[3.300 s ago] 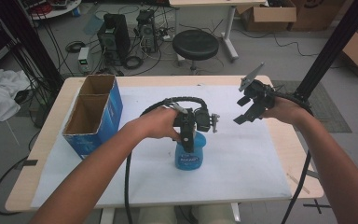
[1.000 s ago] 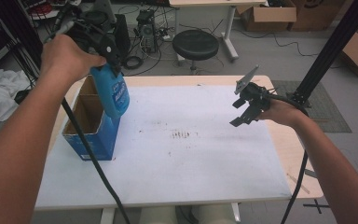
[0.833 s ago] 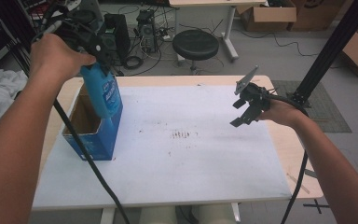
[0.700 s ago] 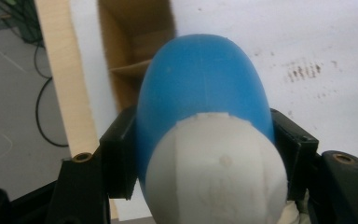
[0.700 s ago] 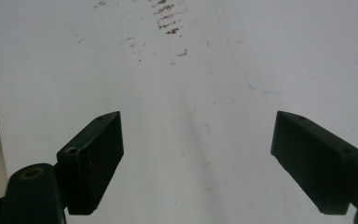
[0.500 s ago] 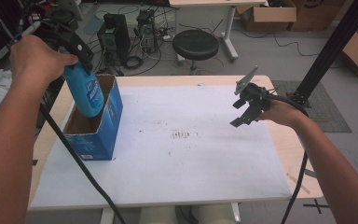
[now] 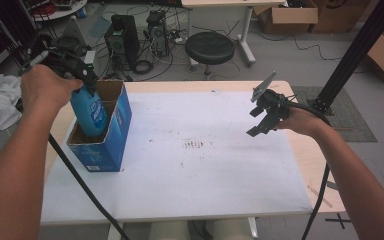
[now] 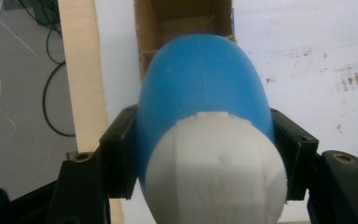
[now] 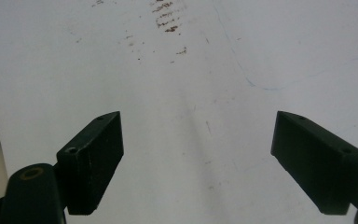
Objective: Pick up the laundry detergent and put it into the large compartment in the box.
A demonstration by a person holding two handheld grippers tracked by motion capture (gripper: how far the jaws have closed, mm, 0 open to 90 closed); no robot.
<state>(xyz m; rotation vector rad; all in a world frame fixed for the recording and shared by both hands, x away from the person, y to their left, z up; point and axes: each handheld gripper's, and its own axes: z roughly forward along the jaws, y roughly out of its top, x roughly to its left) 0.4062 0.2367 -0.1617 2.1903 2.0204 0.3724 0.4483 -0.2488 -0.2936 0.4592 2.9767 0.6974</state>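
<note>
Left gripper (image 8: 205, 154): jaws pinching blue bottle (image 7: 89, 113) just below its white cap (image 8: 216, 170).
Blue bottle: lower end inside open blue box (image 7: 111, 145), desk's (image 7: 190, 180) left edge.
Right gripper (image 7: 265, 111): jaws spread, nothing between, above desk's right side.

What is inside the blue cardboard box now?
The blue bottle, clamped by the left hand-held gripper, has its lower end inside the box. The box floor and bottle base are hidden.
</note>
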